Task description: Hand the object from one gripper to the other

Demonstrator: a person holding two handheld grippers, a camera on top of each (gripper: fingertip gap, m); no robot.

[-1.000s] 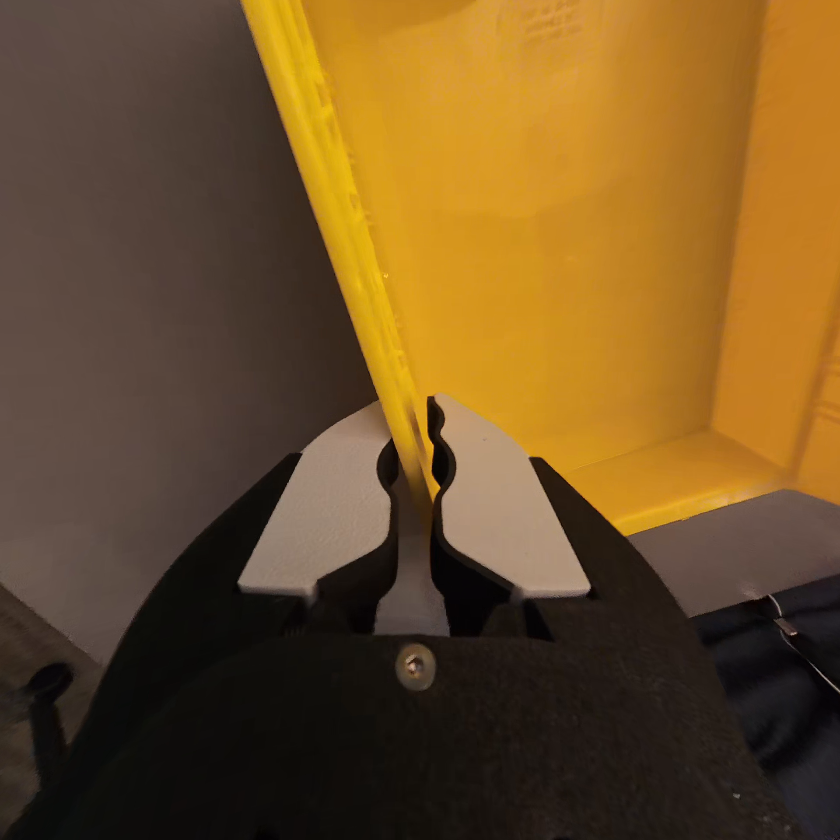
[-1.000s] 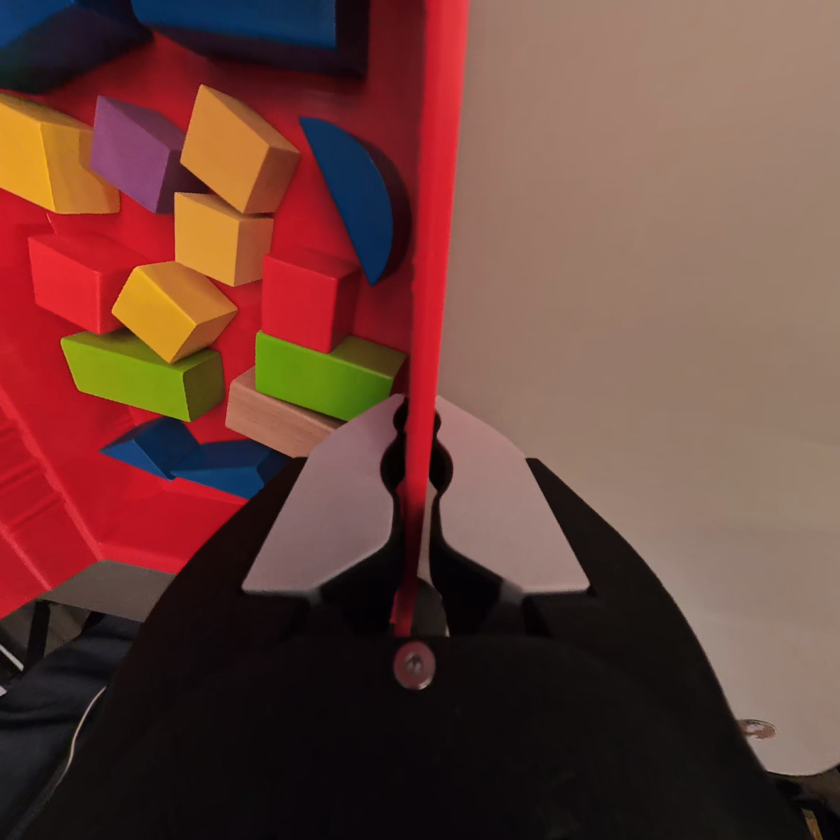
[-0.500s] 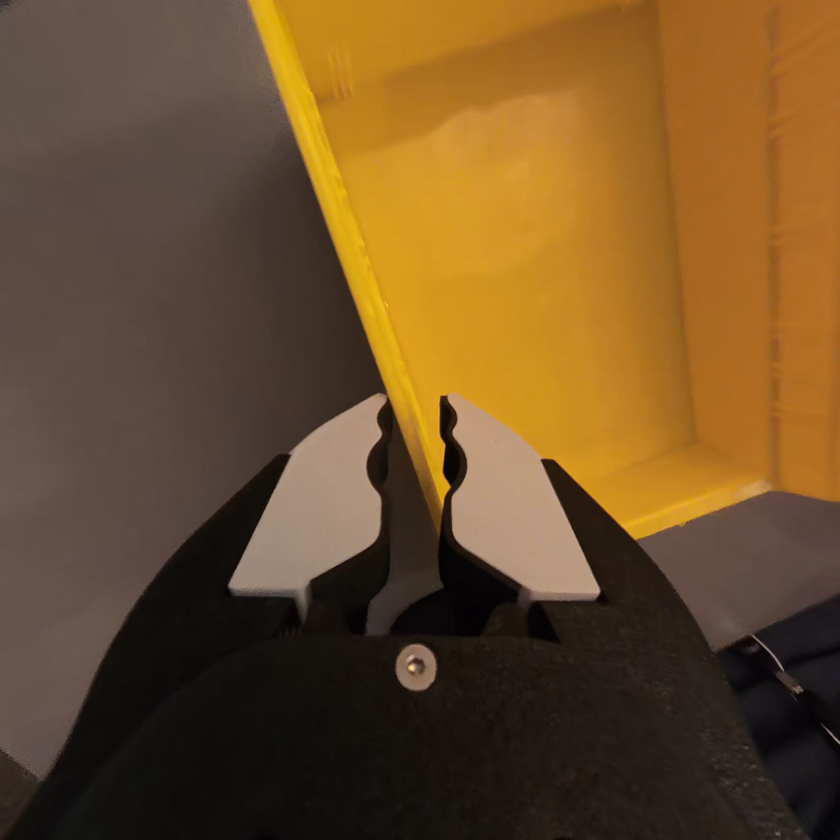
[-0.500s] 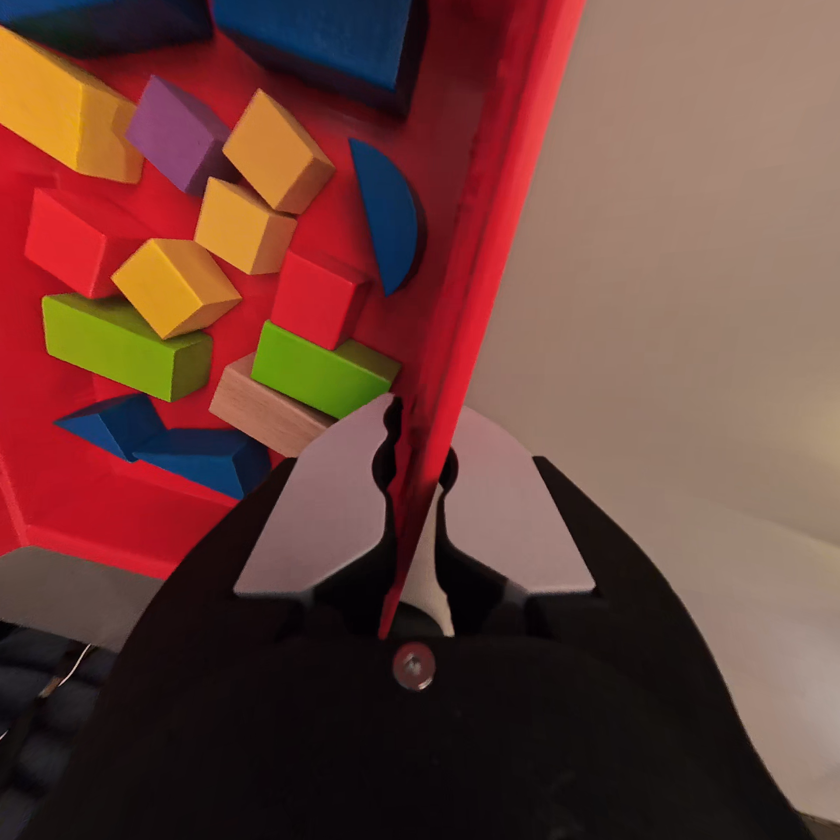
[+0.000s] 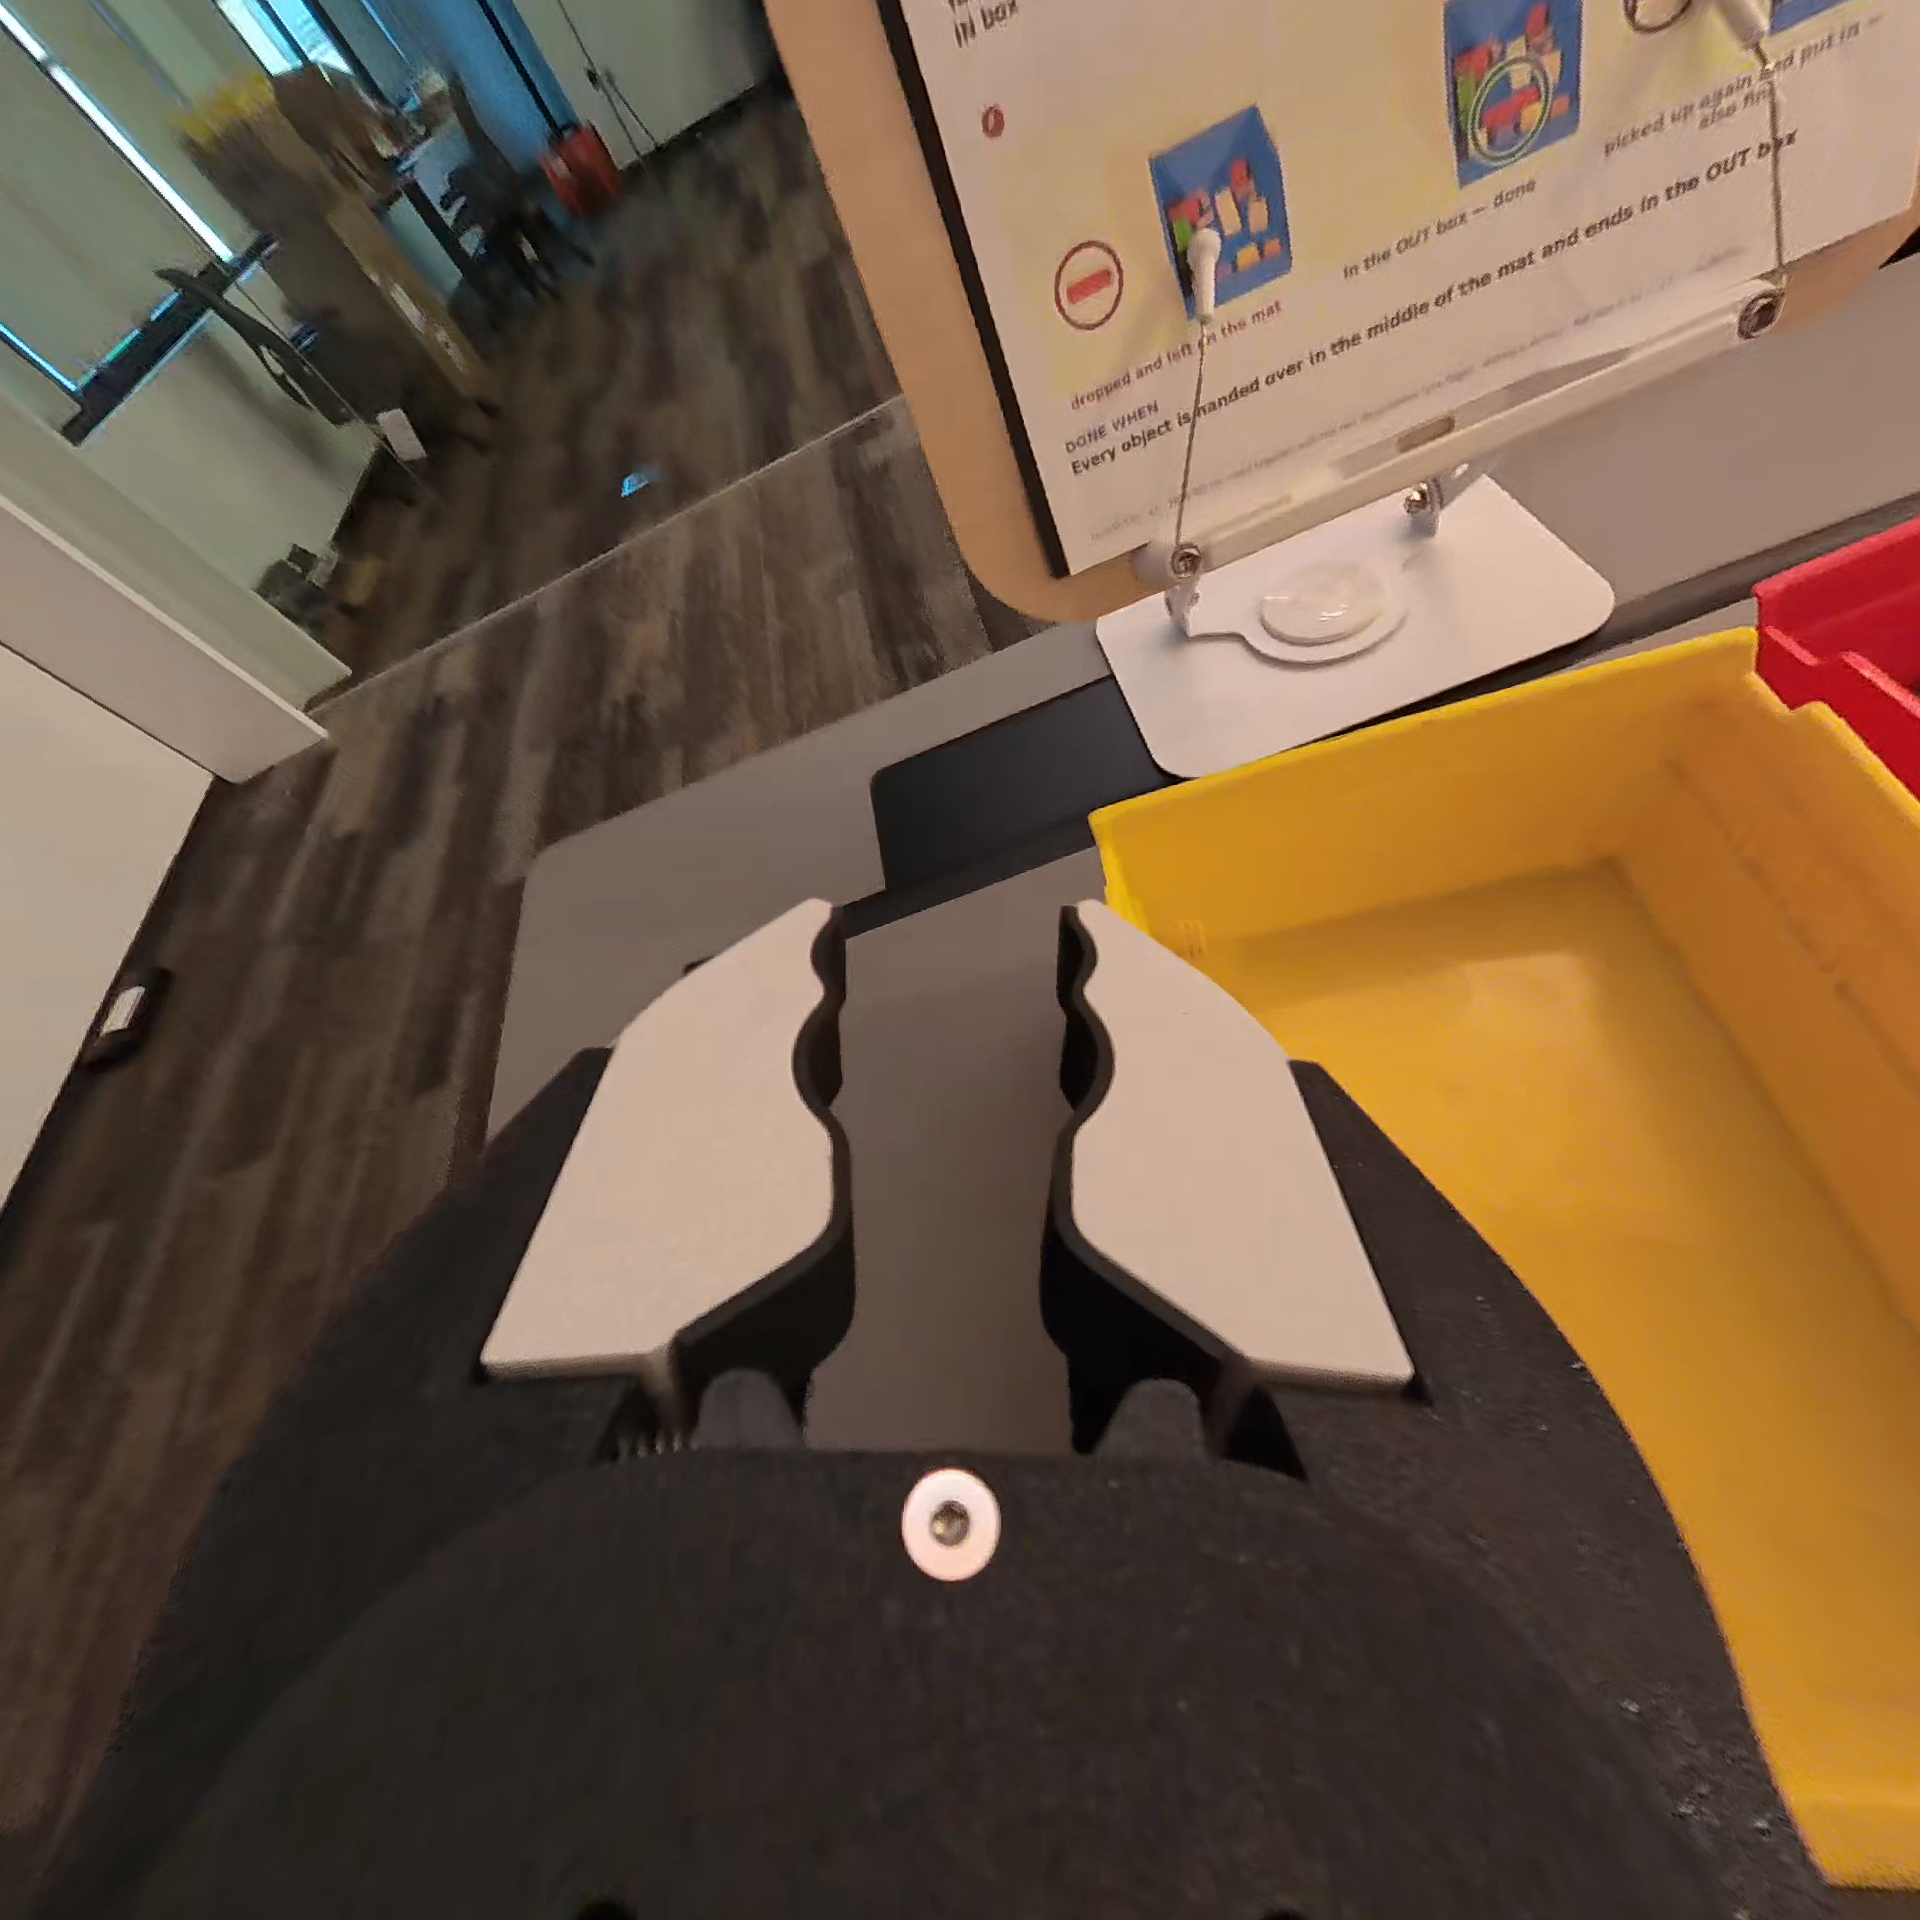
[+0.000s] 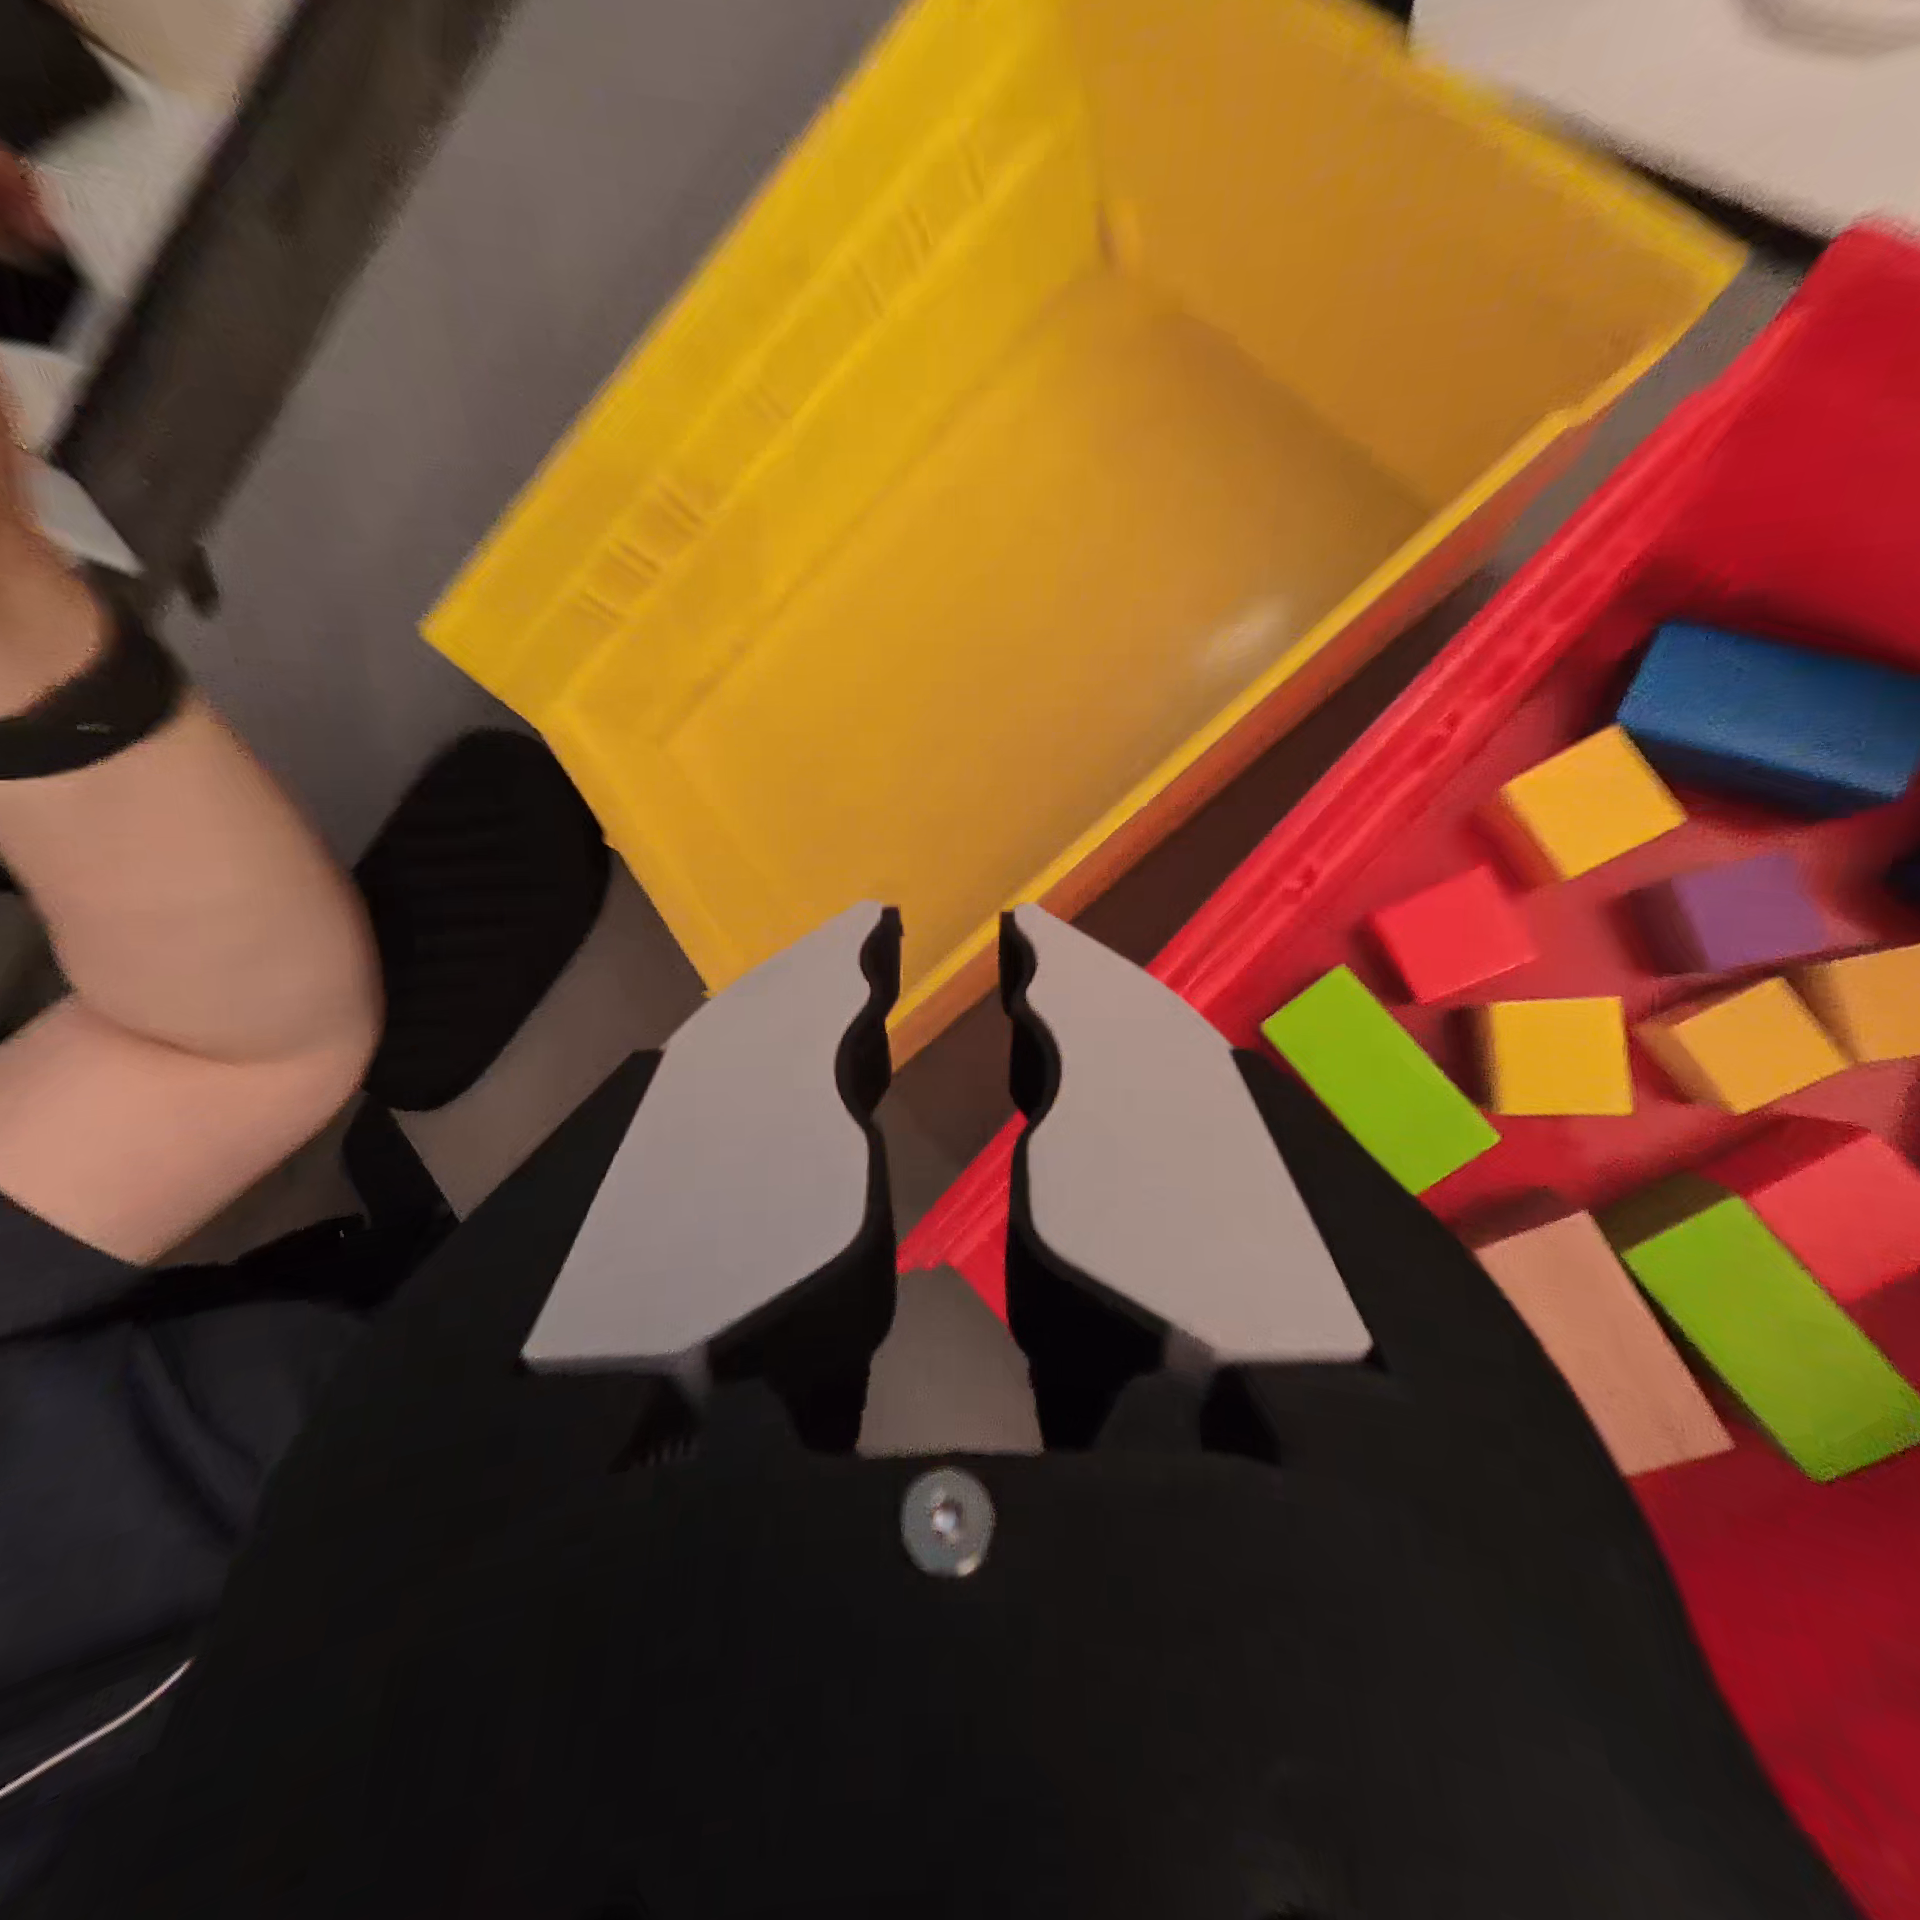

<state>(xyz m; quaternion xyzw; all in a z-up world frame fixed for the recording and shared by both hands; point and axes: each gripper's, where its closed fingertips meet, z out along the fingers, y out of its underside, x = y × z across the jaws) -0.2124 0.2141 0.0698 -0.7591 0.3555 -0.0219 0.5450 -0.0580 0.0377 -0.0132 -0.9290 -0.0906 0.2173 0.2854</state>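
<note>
My left gripper (image 5: pixel 943 925) is open and empty, held above the grey table to the left of an empty yellow bin (image 5: pixel 1538 1039). My right gripper (image 6: pixel 948 920) is open and empty, above the gap where the yellow bin (image 6: pixel 1039 540) meets a red bin (image 6: pixel 1766 499). The red bin holds several wooden blocks: green ones (image 6: pixel 1377 1075), yellow ones (image 6: pixel 1558 1055), a red one (image 6: pixel 1449 930), a purple one (image 6: pixel 1735 909), a blue one (image 6: pixel 1766 717) and a plain wood one (image 6: pixel 1600 1340). The red bin's corner also shows in the left wrist view (image 5: pixel 1839 613).
An instruction board (image 5: pixel 1351 208) on a white stand (image 5: pixel 1351 644) is behind the bins. A person's forearm (image 6: pixel 156 935) with a black wristband lies left of the yellow bin, with the other gripper's black body (image 6: pixel 478 914) beside it. A black mat (image 5: pixel 977 821) lies on the table.
My left gripper let go of the yellow bin's wall and my right gripper let go of the red bin's wall. Both opened and rose away; the bins now sit side by side on the table.
</note>
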